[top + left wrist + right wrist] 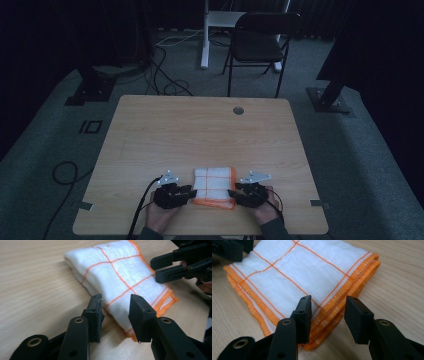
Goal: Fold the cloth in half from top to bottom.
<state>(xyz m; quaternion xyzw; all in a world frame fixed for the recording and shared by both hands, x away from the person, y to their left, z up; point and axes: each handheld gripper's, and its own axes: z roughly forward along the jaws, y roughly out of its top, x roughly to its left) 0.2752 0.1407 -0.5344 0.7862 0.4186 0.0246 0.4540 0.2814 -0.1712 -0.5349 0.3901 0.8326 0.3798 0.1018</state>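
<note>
Folded cloth (215, 187), white with an orange grid and orange stitched hems, sits near the person's edge of the worktop (200, 130), square between both claws. So my read is that whatever's planned for it (unfolding, or maybe another fold, can't say) hasn't started: it's a tidy stack lying flat, nothing lifted, nothing pinched.

Nearest stuff first. Left claw (115, 312) has its jaws apart, hovering right at the near left corner of the cloth (120, 277), on the folded side where the layers round over. Right claw (328, 315) is also spread apart, lined up on the near right corner of the cloth (294, 272), where the orange hems stack up in several layers. Neither looks clamped on fabric yet, though both jaws sit very close to it. In the high view the left claw (190, 192) and right claw (232, 192) flank the near corners.

Orientation: the bundle is close to square, so there's barely a long axis; if anything it runs slightly front to back, away from the person. Open hemmed edges face the near and right sides, fold faces left.

Further out, just bare wood and a small round grommet (238, 110) near the far edge, then a folding chair (260, 42) on the floor beyond.
</note>
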